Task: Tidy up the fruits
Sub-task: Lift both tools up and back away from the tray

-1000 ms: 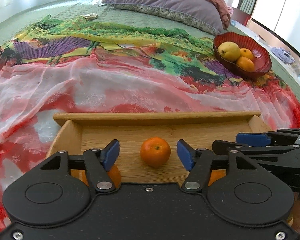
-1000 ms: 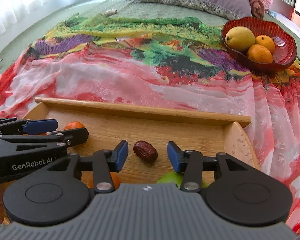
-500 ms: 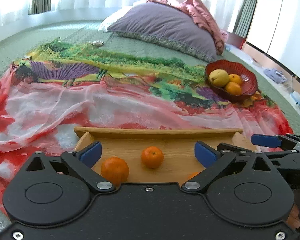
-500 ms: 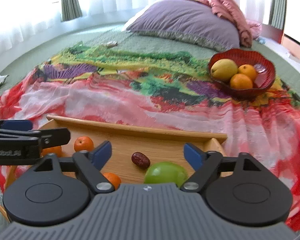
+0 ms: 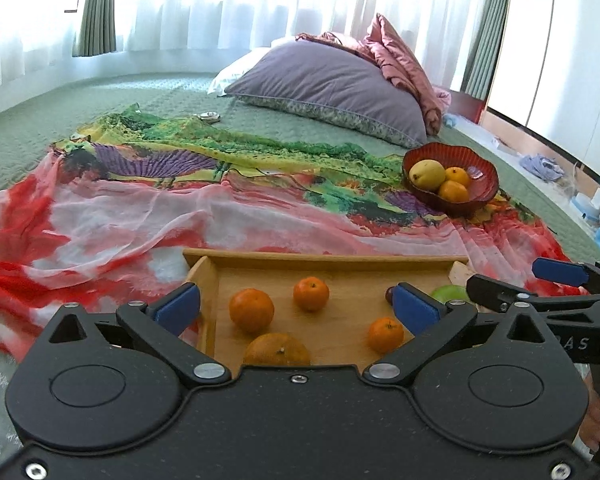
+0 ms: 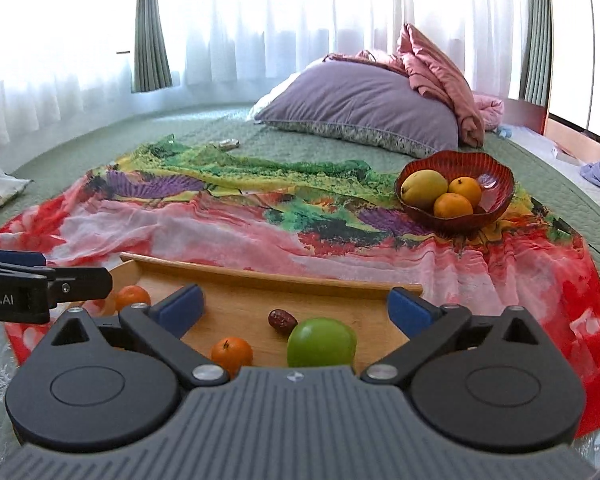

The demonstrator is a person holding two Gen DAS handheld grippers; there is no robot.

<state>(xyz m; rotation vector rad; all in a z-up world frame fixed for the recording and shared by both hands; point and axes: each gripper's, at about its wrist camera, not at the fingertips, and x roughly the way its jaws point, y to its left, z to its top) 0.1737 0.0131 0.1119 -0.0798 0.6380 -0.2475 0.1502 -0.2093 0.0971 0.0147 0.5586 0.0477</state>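
Observation:
A wooden tray point(image 5: 324, 258) point(image 6: 260, 276) lies on a colourful scarf on the bed. It holds several oranges point(image 5: 251, 310), a green apple point(image 6: 321, 342) and a dark red date point(image 6: 281, 319). A red bowl point(image 5: 486, 184) point(image 6: 496, 196) at the far right holds a yellow mango point(image 6: 423, 188) and two oranges point(image 6: 453, 205). My left gripper point(image 5: 296, 306) is open and empty above the tray's left part. My right gripper point(image 6: 296, 304) is open and empty above the tray's right part, over the apple and date.
The scarf point(image 5: 140, 208) covers a green quilted bedspread point(image 6: 148, 128). A purple pillow point(image 5: 328, 84) and pink bedding point(image 6: 440, 76) lie at the head of the bed. A small metal object point(image 5: 209, 117) lies beyond the scarf. The bed's right edge is near the bowl.
Both grippers have lifted and pulled back from the tray and opened wider. More of the tray, the fruit and the room now shows.

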